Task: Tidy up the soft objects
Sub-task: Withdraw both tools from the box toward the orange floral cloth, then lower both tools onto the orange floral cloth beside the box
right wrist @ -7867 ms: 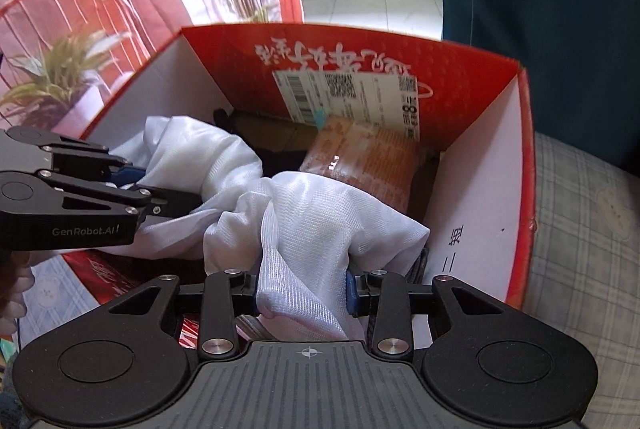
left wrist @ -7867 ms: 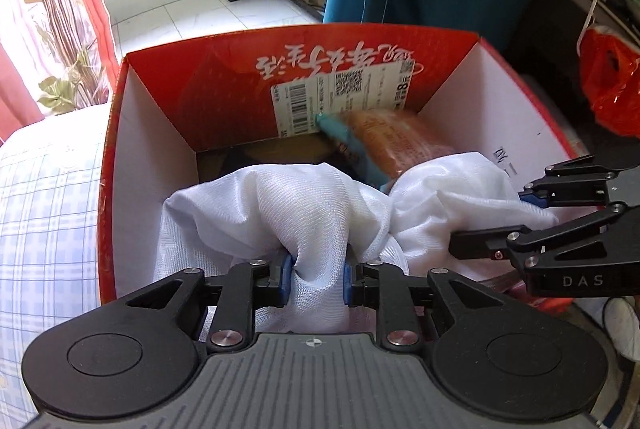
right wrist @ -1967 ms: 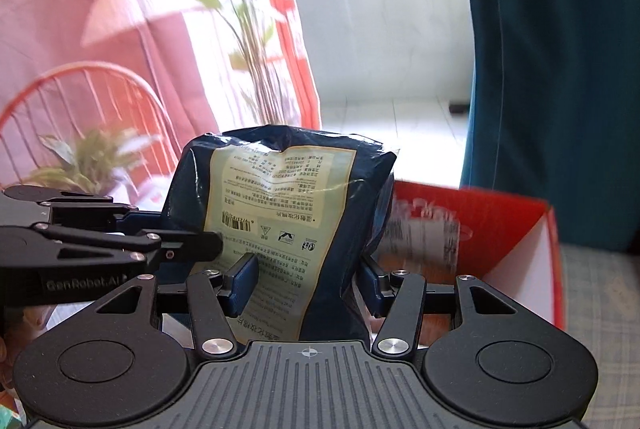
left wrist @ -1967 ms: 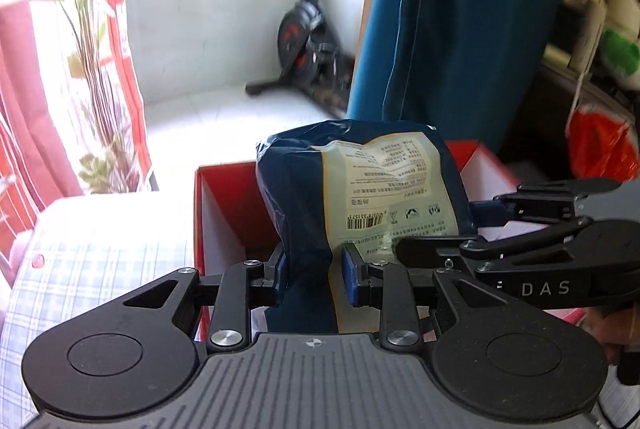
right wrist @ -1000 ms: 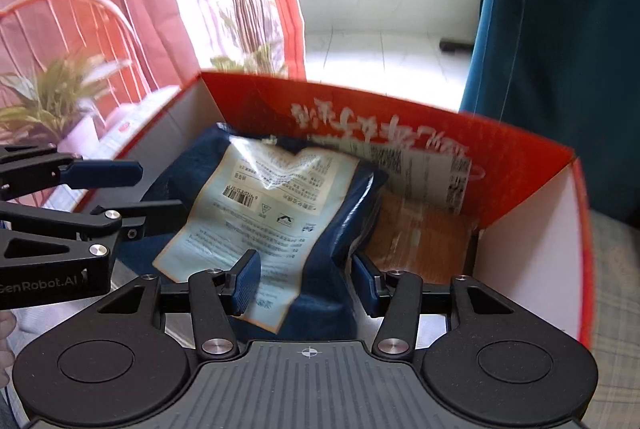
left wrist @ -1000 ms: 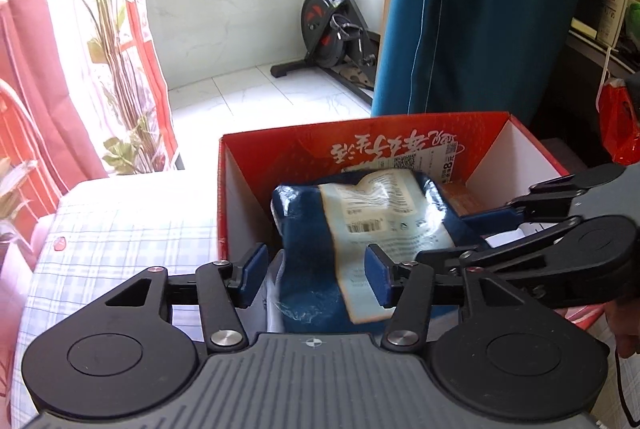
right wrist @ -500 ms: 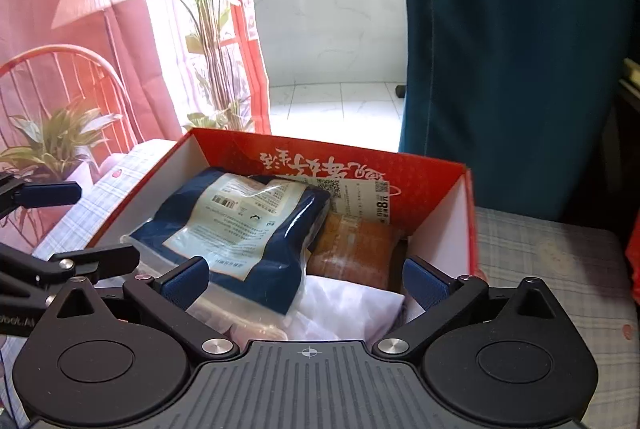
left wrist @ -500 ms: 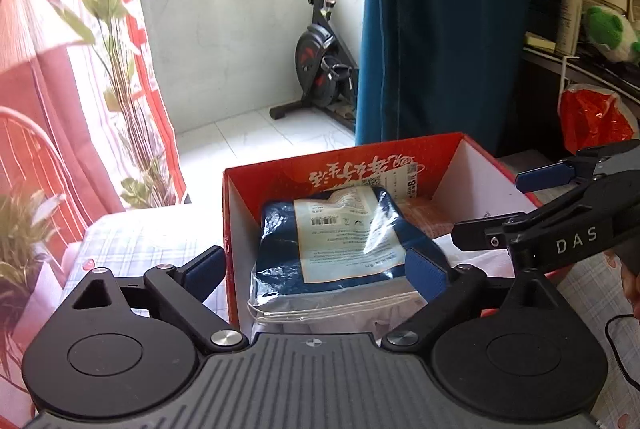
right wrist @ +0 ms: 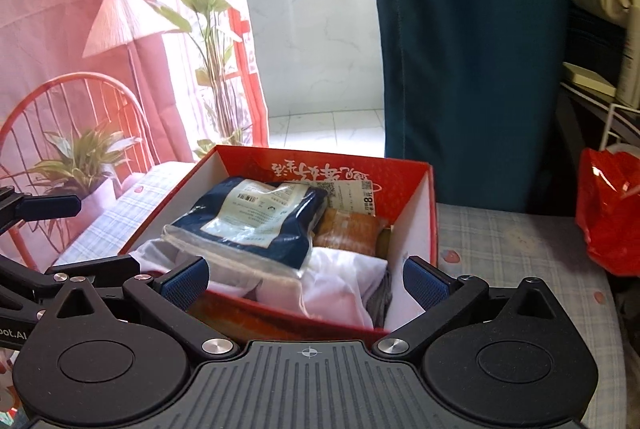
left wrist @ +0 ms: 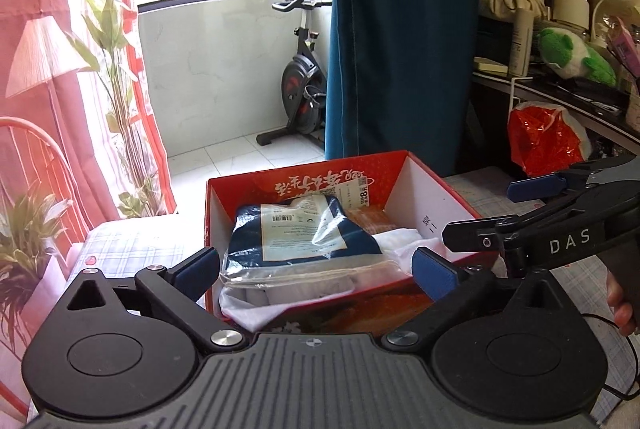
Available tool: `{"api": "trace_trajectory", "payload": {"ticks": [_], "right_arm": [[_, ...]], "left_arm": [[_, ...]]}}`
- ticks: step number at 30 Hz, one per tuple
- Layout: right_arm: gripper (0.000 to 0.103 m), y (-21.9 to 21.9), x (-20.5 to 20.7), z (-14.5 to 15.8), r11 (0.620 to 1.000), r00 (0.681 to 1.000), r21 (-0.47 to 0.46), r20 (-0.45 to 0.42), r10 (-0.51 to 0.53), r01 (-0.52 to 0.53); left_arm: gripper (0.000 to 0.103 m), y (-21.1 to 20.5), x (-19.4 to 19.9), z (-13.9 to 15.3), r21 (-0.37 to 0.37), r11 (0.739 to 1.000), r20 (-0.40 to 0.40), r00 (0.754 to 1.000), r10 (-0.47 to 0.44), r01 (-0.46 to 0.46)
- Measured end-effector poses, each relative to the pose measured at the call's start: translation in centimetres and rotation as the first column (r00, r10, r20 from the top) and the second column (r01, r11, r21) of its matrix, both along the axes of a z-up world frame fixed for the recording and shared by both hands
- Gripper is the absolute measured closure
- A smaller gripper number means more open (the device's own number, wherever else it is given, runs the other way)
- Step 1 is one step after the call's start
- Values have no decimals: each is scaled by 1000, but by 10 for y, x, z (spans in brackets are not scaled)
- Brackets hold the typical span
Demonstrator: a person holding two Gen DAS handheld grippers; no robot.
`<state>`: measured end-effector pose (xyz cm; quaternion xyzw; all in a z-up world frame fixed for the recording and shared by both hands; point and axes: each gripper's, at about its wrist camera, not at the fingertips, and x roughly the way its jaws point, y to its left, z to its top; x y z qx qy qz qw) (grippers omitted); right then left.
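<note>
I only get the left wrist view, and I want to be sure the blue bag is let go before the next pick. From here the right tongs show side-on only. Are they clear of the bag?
Observer: Yes. The right tongs have just been opening and stand wide, with nothing between the pads. The blue bag lies in the red box, beyond them and apart from them.
Operator: Is anything in the box hidden from me behind the white cloth?
Observer: A strip of grey fabric sits between the white cloth and the box's right wall.
</note>
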<state>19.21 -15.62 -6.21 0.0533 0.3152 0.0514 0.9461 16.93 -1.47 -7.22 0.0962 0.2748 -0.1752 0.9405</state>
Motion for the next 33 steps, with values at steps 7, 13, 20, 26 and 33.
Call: {"api": "trace_trajectory", "payload": {"ticks": [7, 13, 20, 26, 33], "right_arm": [[1, 7, -41, -22, 997, 999, -77, 33, 31, -28], [1, 8, -65, -67, 996, 1000, -84, 11, 28, -27], [1, 4, -85, -132, 998, 997, -35, -59, -44, 42], [1, 8, -96, -164, 997, 994, -40, -87, -67, 64], [1, 13, -106, -185, 998, 994, -19, -81, -67, 66]], "left_arm": [[0, 7, -29, -22, -28, 1000, -14, 1000, 11, -12], [0, 17, -44, -62, -41, 998, -69, 997, 47, -49], [0, 21, -51, -118, 12, 996, -155, 984, 88, -87], [0, 19, -54, -151, 9, 996, -240, 967, 87, -87], [0, 15, -57, -164, 55, 995, -241, 966, 96, -85]]}}
